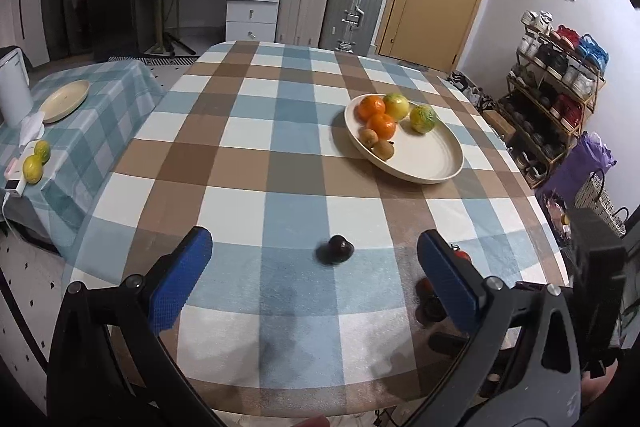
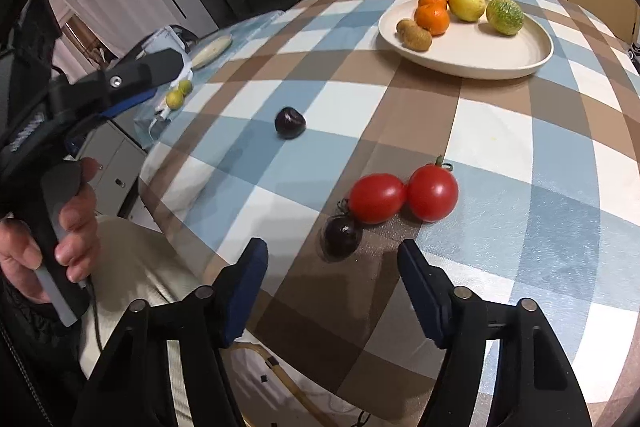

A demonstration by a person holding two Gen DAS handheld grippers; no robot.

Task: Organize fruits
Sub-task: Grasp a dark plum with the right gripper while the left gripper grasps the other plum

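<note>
A cream plate (image 1: pixel 436 163) (image 2: pixel 480 59) on the checked table holds two oranges (image 2: pixel 432 13), a lemon (image 2: pixel 466 4), a green-yellow citrus (image 2: pixel 505 16) and two kiwis (image 2: pixel 416 35). A dark plum (image 1: pixel 335 249) (image 2: pixel 290 123) lies loose on the cloth, just ahead of my open, empty left gripper (image 1: pixel 314 263). Two red tomatoes (image 2: pixel 404 197) and a second dark plum (image 2: pixel 342 237) lie near the table's front edge. My right gripper (image 2: pixel 332 287) is open and empty, right behind that second plum. The left gripper's body (image 2: pixel 120 83) shows in the right wrist view.
A lower side table (image 1: pixel 80 131) at left carries an empty plate (image 1: pixel 64 101), two yellow-green fruits (image 1: pixel 38 161) and a white appliance (image 1: pixel 12 87). Suitcases (image 1: pixel 332 3), drawers and a door stand behind. A shoe rack (image 1: pixel 556 87) stands at right.
</note>
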